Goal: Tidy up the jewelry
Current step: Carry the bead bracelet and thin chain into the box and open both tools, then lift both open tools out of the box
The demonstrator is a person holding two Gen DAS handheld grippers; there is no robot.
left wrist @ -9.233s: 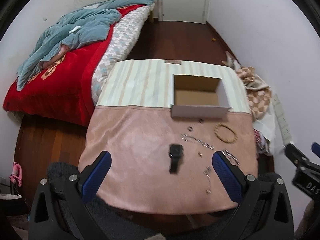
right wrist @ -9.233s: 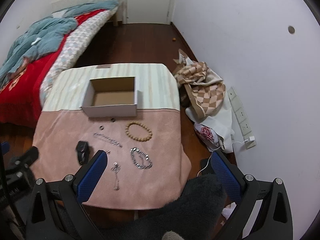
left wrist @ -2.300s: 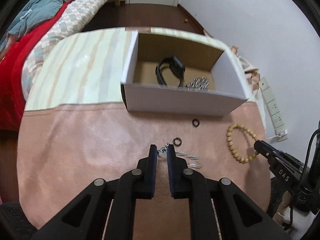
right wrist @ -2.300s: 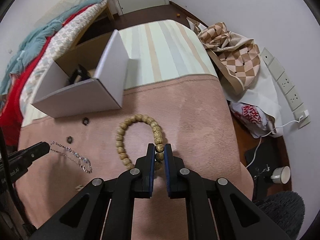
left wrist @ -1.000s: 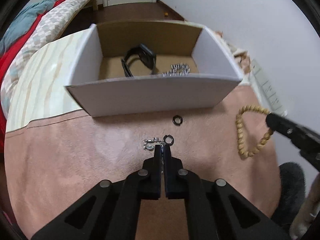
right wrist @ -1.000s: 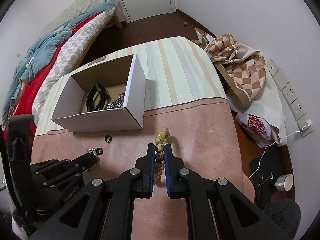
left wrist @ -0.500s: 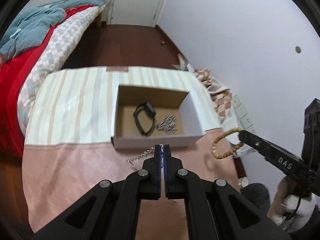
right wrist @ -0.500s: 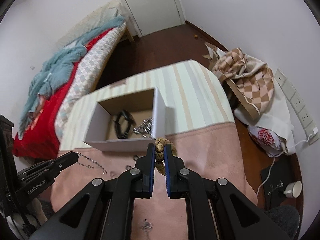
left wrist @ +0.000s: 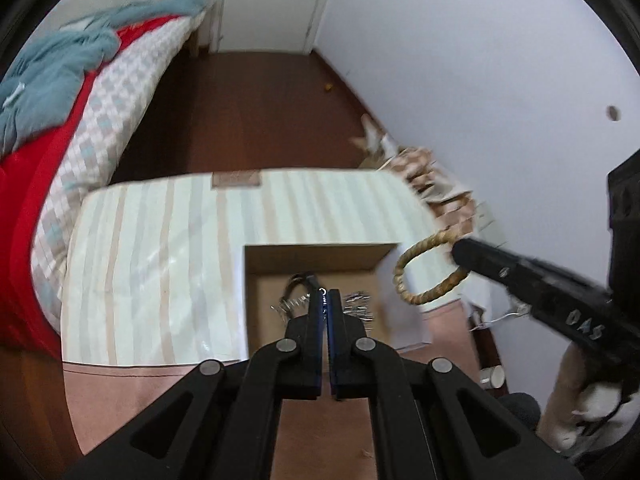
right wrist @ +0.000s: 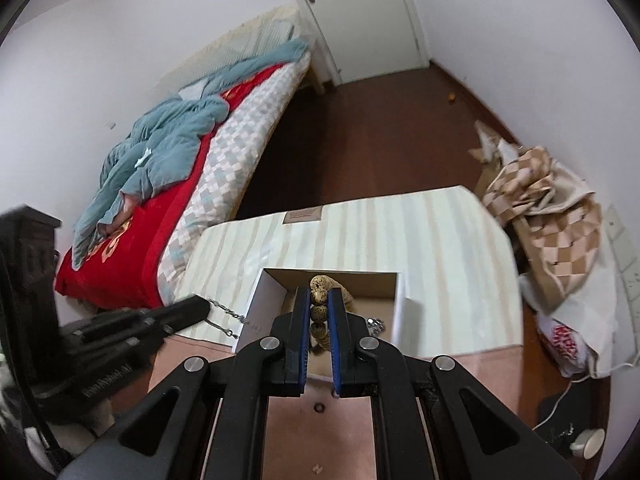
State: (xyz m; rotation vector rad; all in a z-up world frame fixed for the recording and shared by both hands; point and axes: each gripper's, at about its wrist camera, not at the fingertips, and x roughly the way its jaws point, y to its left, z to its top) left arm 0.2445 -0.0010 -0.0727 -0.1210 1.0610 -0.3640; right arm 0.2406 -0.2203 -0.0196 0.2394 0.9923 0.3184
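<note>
Both grippers have risen over the box [left wrist: 256, 280]: left [left wrist: 328, 291] clamps chain [right wrist: 224, 312], right [right wrist: 319, 292] clamps beads [left wrist: 424, 272]. Next: release inside.

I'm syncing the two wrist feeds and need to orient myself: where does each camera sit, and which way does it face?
Left wrist: sits behind the left gripper, facing the cardboard box; its shut fingers pinch a silver chain; the right gripper enters carrying a bead bracelet.
Right wrist: sits behind the right gripper, clamped on the bead bracelet above the box; the left gripper shows at left.
Shared: box, striped cloth, bed.
</note>
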